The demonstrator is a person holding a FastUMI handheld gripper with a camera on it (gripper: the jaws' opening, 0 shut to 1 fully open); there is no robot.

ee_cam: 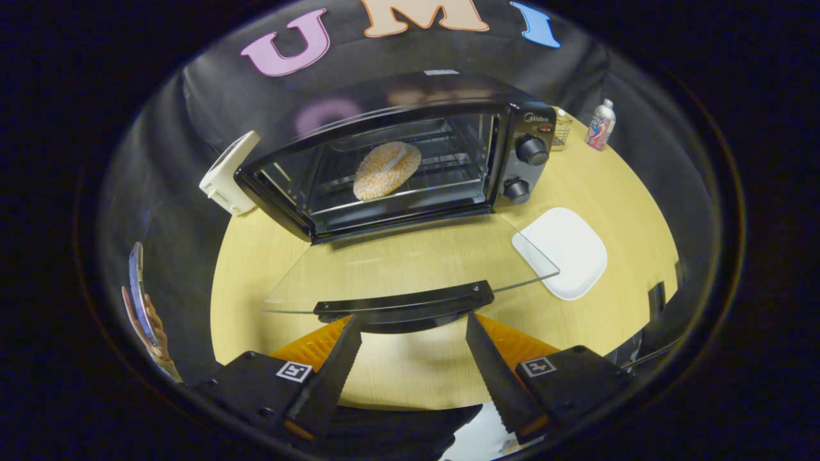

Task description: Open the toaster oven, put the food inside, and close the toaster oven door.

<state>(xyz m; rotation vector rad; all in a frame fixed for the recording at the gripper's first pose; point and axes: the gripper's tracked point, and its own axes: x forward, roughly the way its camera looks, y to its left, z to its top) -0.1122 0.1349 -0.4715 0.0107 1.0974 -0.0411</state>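
A: The gripper (413, 326) sat wide open with nothing in it, its tips right up at the door handle (405, 306), one on each side, and I couldn't tell whether they touched it.

B: And the door?

A: The glass door (410, 266) of the toaster oven (410, 160) lay folded flat toward the fingers, just over the table (615, 211). The food (386, 170), a round speckled piece, rested on the rack inside, well beyond the fingers and straight ahead of them.

B: Anything else around?

A: A white plate (564, 251) lay on the table beside the door's right corner, and part of it showed through the glass. A small bottle (601, 125) stood past the oven's knobs (532, 150), with a wire basket (562, 130) half hidden behind the oven. A white object (229, 173) leaned at the oven's left, hard to identify.

B: And at the side?

A: A hand (152, 330) holding a phone (136, 288) was cut off at the far left.
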